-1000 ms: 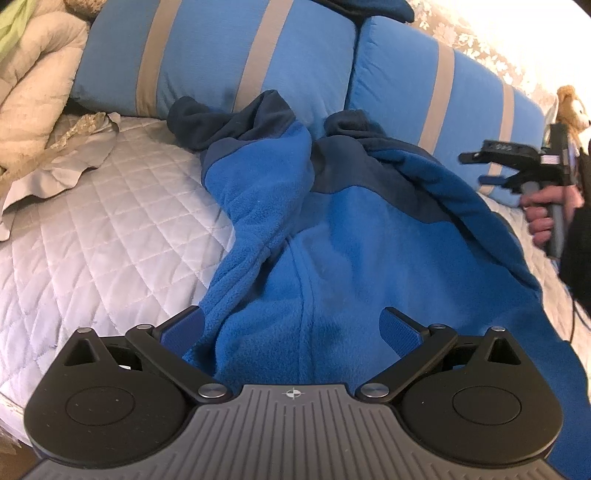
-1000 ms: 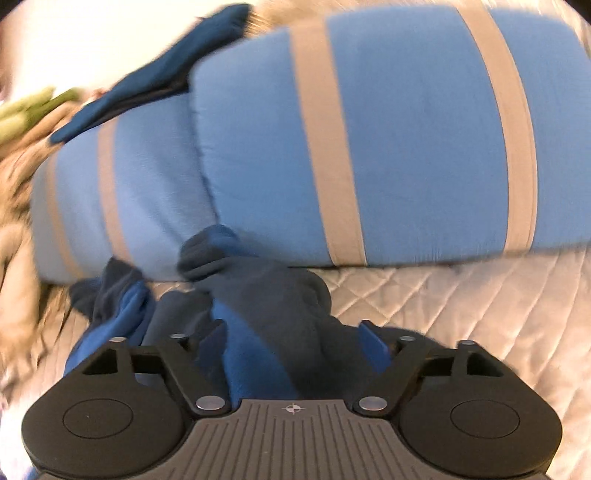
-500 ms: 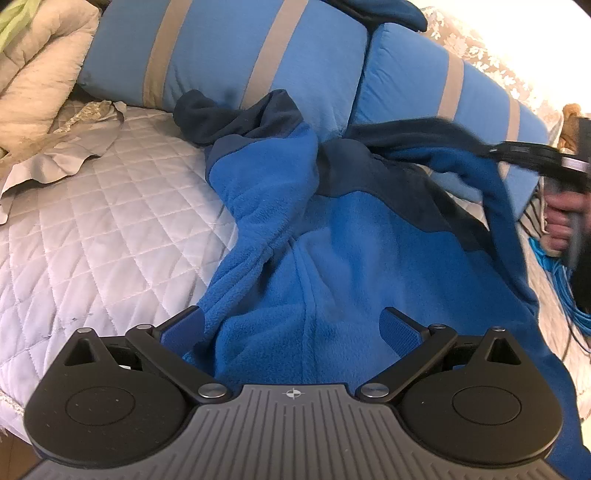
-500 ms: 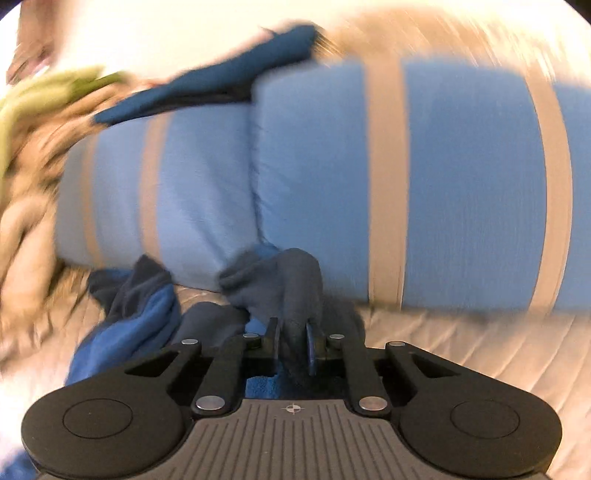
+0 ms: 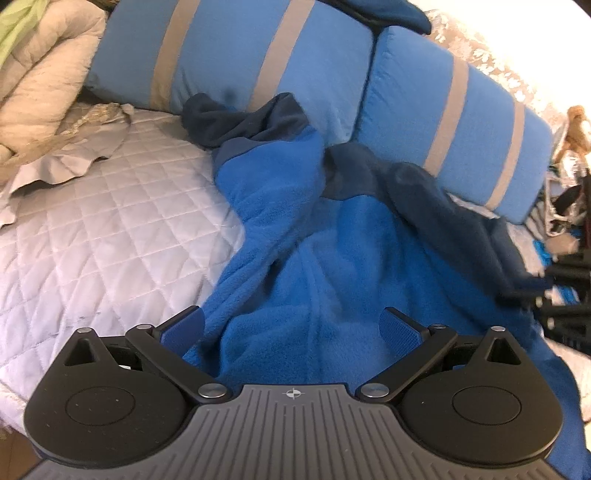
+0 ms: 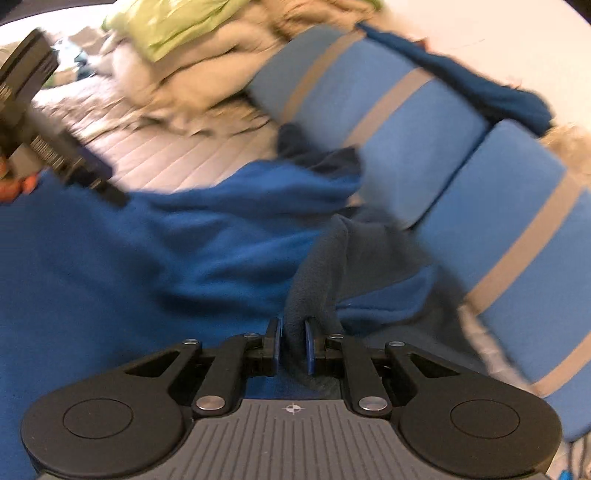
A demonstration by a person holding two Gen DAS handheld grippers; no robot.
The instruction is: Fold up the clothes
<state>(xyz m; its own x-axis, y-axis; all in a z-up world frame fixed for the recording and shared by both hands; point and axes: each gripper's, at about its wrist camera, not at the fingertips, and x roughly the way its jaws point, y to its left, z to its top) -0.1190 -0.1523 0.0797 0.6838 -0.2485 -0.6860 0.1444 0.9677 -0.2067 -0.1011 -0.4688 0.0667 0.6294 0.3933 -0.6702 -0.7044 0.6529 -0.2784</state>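
Observation:
A blue fleece jacket with dark navy sleeves and collar lies crumpled on a white quilted bed. My left gripper is open, low over the jacket's lower part, its fingers on either side of the fabric. My right gripper is shut on the navy sleeve end, which stretches away toward the jacket body. In the left wrist view the right gripper shows blurred at the right edge, holding the navy sleeve. The left gripper shows at the left of the right wrist view.
Two blue pillows with tan stripes stand behind the jacket. A dark navy cloth lies on top of them. Cream bedding and a grey cloth are piled at the far left. A stuffed toy sits far right.
My right gripper closed on the navy sleeve end and pulled it out to the right, away from the pillows, swinging its view leftward. My left gripper stayed open over the jacket.

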